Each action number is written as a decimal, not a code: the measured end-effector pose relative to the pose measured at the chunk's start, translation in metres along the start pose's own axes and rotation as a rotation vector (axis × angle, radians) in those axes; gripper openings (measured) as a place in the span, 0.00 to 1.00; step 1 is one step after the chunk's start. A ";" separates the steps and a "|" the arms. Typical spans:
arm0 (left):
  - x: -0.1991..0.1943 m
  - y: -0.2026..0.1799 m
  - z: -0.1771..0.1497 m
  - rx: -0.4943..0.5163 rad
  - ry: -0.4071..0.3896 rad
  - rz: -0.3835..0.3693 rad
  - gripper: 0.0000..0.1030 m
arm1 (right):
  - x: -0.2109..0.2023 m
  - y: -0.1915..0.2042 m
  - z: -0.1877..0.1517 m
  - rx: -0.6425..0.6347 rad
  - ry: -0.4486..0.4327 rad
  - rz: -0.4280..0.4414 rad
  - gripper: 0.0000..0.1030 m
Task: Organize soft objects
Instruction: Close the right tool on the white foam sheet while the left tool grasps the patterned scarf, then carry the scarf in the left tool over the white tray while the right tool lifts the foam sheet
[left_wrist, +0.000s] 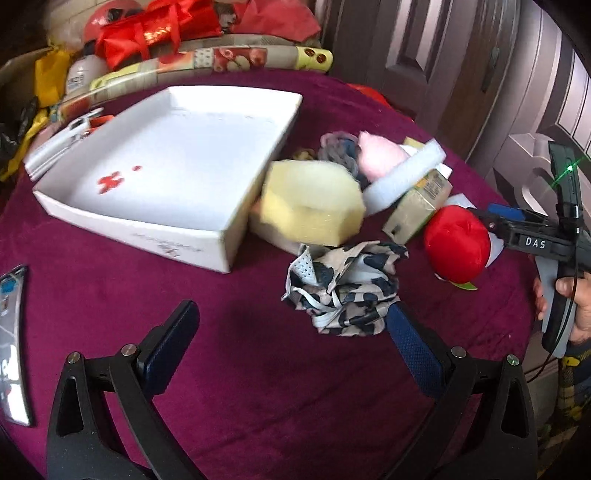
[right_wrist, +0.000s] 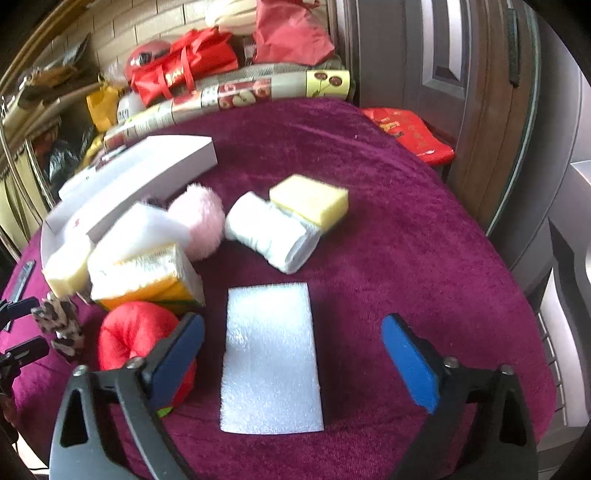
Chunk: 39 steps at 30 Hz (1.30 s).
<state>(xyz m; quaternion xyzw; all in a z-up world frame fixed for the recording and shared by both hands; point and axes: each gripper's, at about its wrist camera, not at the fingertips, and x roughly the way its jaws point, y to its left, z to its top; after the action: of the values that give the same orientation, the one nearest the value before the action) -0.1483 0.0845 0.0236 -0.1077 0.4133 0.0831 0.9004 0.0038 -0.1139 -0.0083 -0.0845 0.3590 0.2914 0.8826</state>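
In the left wrist view my left gripper (left_wrist: 291, 332) stands open over the purple cloth. Its right finger (left_wrist: 410, 343) is at the edge of a crumpled leopard-print cloth (left_wrist: 343, 291). Beyond lie a yellow sponge (left_wrist: 310, 203), a red plush (left_wrist: 456, 243) and an open white box (left_wrist: 166, 177). In the right wrist view my right gripper (right_wrist: 295, 350) is open, with a flat white foam sheet (right_wrist: 271, 358) lying on the cloth between its fingers, untouched by the pads. The red plush (right_wrist: 136, 332) sits just left of its left finger (right_wrist: 181, 347).
A pink pompom (right_wrist: 199, 221), a rolled white towel (right_wrist: 273, 232), a yellow sponge (right_wrist: 310, 199) and an orange carton (right_wrist: 147, 280) lie behind the foam sheet. Red bags (right_wrist: 184, 66) and rolled mats (right_wrist: 240, 92) crowd the table's far edge. A door (right_wrist: 461, 74) stands at the right.
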 end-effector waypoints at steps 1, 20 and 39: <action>0.004 -0.003 0.003 0.012 0.004 0.002 1.00 | 0.001 0.000 -0.001 -0.005 0.012 0.003 0.91; 0.018 -0.028 0.023 0.015 0.049 -0.031 0.98 | 0.009 -0.005 -0.008 0.000 0.029 0.020 0.49; 0.005 -0.022 0.014 -0.001 -0.061 0.028 0.32 | -0.042 0.008 0.011 0.077 -0.157 0.174 0.49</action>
<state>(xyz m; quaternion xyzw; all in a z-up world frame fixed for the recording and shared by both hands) -0.1300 0.0671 0.0313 -0.0999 0.3872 0.0992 0.9112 -0.0183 -0.1222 0.0285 0.0041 0.3058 0.3588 0.8819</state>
